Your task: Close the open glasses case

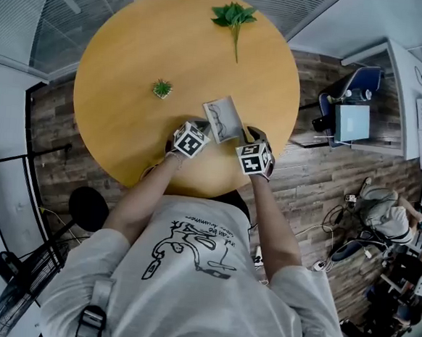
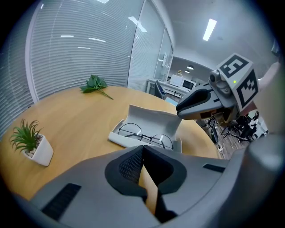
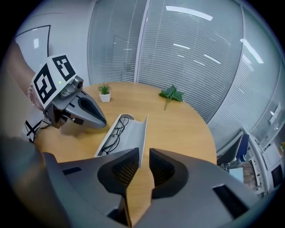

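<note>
Light grey hard-shell glasses case (image 1: 222, 119) sits open near the near edge of the round pale-wood table (image 1: 131, 71), between the two tools. Thin dark wire-rimmed spectacles (image 2: 147, 136) lie in its tray. The lid (image 2: 153, 118) stands roughly upright along the tray's far-right long side. Left tongs (image 2: 143, 149): clenched at the tips, nothing between them, just near-left of the case and facing its open long side square on. Right tongs (image 3: 143, 153): released, pads a little apart, at the near-right end of the case and looking along its length. The lid's end edge lines up with the gap at their mouth; no pad visibly presses on it. Long axis of the case runs away from the right tongs and across in front of the left tongs. Judgement: the lid has to swing down toward the left tongs, so the right tongs are the nearer ones to push it over, and the left could steady the tray. Risk: the light case may slide on the smooth table. Small white potted plant (image 1: 162, 89) and green leafy sprig (image 1: 234, 17) lie well apart, farther off.
</note>
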A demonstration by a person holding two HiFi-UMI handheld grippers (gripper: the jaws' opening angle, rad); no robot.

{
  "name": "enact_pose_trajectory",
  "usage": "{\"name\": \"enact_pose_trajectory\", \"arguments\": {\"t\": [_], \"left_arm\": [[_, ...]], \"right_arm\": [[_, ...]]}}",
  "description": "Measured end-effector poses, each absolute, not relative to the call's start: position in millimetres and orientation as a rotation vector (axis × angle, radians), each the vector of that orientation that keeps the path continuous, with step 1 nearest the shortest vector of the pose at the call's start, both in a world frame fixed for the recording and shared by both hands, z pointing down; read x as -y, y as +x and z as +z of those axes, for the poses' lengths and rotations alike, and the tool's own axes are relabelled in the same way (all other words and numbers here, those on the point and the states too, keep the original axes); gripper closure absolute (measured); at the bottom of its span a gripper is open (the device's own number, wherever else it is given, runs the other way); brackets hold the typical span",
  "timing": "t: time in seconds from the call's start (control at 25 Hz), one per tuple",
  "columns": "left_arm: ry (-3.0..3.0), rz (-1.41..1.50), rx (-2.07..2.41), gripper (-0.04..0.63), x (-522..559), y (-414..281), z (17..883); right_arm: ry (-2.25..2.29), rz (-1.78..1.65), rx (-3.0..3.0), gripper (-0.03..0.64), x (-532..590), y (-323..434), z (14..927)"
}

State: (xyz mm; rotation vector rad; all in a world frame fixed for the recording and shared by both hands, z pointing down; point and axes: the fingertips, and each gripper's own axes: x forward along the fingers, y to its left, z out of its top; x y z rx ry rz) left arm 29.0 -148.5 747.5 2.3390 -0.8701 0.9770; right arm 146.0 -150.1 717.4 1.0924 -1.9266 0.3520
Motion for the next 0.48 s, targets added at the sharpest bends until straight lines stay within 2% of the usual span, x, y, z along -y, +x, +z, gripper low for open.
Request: {"name": "enact_pose_trajectory", "arguments": {"t": [0.48], "left_arm": [[2.379, 0.84, 0.942, 0.575, 149.6, 20.8, 705.1]], "right_arm": [[1.15, 0.352, 2.003, 0.546, 151.0, 138.4, 683.2]]}}
